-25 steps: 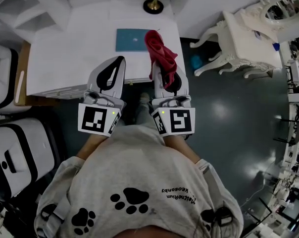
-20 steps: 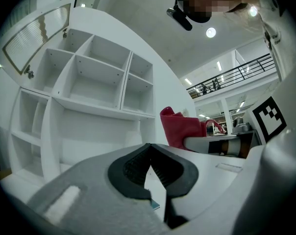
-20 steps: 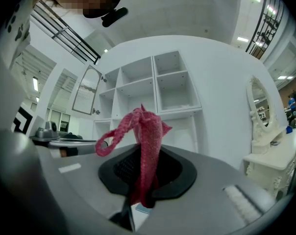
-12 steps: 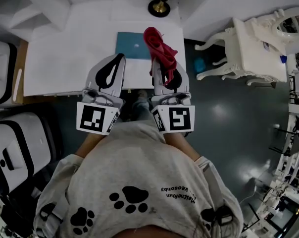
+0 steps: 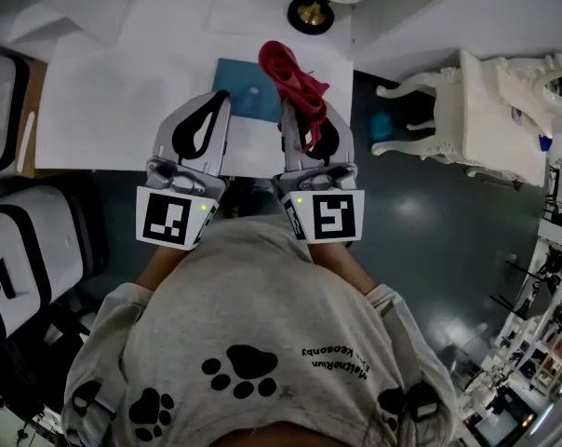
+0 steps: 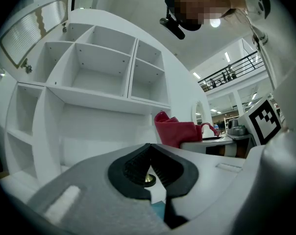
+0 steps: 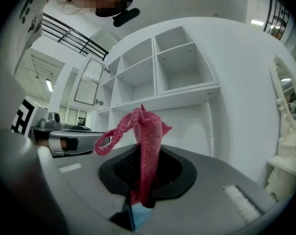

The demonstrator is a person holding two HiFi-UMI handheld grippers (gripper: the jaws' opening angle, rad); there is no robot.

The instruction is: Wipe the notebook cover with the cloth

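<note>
A blue notebook [image 5: 247, 89] lies flat on the white table [image 5: 123, 101], and a sliver of it shows under the jaws in both gripper views [image 6: 158, 210] [image 7: 138, 215]. My right gripper [image 5: 295, 112] is shut on a red cloth [image 5: 294, 78], which sticks up out of its jaws [image 7: 146, 131] and hangs over the notebook's right edge. The left gripper [image 5: 222, 102] is shut with nothing in it [image 6: 149, 153]. Its tip is at the notebook's near left corner.
A lamp with a brass base [image 5: 310, 13] stands at the table's far edge behind the notebook. An ornate white side table [image 5: 490, 96] stands on the dark floor to the right. White-and-black cases [image 5: 25, 259] sit at the left. White wall shelves [image 6: 99, 72] rise behind the table.
Both grippers have edged forward over the table. The cloth, earlier beside the notebook's right edge, now overlaps it. The jaws have stayed as they were.
</note>
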